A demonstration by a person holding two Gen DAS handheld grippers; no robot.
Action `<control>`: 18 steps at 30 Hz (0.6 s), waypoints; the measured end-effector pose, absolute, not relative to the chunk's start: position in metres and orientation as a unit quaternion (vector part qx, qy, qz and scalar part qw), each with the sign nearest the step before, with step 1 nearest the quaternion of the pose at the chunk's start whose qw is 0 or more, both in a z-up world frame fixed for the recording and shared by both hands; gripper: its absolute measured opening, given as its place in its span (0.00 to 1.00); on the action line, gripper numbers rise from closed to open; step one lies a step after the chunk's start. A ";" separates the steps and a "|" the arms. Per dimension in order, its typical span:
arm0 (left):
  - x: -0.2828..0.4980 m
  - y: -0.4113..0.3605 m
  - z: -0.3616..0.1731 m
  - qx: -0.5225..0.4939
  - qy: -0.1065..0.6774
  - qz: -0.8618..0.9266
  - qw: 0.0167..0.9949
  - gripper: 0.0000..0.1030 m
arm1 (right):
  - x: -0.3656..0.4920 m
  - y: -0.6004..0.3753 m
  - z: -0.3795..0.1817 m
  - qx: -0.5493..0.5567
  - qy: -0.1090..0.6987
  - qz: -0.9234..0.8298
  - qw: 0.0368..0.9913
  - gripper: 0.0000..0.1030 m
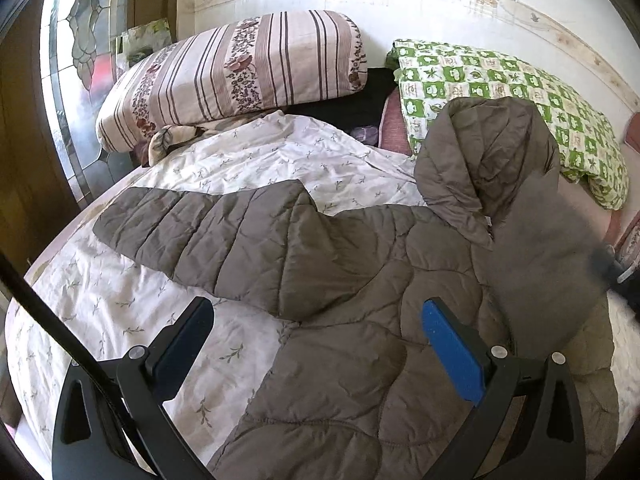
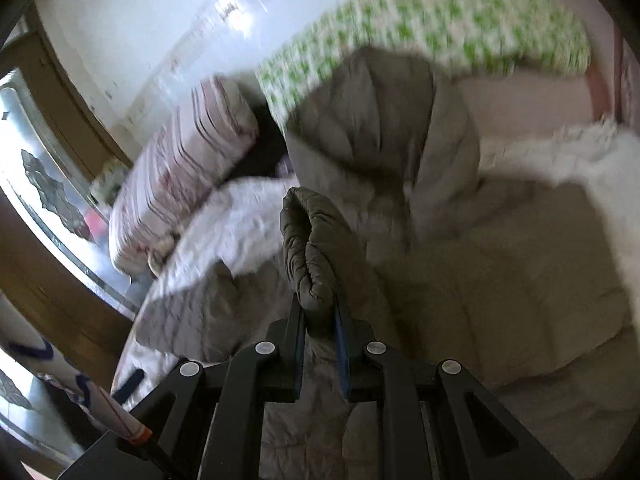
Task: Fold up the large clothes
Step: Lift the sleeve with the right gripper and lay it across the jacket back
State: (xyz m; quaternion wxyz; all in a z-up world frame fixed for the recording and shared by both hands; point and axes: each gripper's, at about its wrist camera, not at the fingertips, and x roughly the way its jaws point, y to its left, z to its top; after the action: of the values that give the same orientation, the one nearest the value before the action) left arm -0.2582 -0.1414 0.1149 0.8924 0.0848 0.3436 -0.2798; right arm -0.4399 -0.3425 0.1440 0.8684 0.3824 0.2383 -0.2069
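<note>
A grey-brown quilted hooded jacket (image 1: 360, 280) lies spread on a white floral bedsheet (image 1: 120, 300). One sleeve (image 1: 192, 232) stretches out to the left and the hood (image 1: 480, 152) points toward the pillows. My left gripper (image 1: 316, 320) is open and empty, hovering above the jacket's body near its left side. My right gripper (image 2: 318, 308) is shut on the jacket's other sleeve cuff (image 2: 312, 248) and holds it lifted above the jacket body (image 2: 500, 280). The right wrist view is blurred. A blurred dark shape (image 1: 616, 276) at the right edge of the left wrist view is partly cut off.
A striped floral pillow (image 1: 240, 72) and a green checked pillow (image 1: 500, 88) lie at the head of the bed against a white wall. A stained-glass door (image 1: 76, 40) stands at the left. A black cable (image 1: 60, 320) crosses the lower left.
</note>
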 end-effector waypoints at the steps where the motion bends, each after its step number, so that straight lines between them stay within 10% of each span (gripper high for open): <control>1: -0.258 -0.142 0.115 0.086 0.344 -0.280 0.892 1.00 | -0.434 -0.343 0.131 0.390 0.243 -0.207 0.864 0.14; 7: -0.259 -0.152 0.111 0.094 0.345 -0.283 0.890 1.00 | -0.429 -0.354 0.078 0.472 0.278 -0.156 0.822 0.52; 18: -0.264 -0.179 0.098 0.106 0.354 -0.289 0.883 1.00 | -0.529 -0.384 0.132 0.381 0.217 -0.222 0.871 0.55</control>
State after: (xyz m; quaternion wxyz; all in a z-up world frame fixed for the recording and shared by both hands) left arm -0.2637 -0.1790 0.0982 0.8831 0.1063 0.3536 -0.2894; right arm -0.5286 -0.3839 0.1320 0.8708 0.3814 0.2169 -0.2219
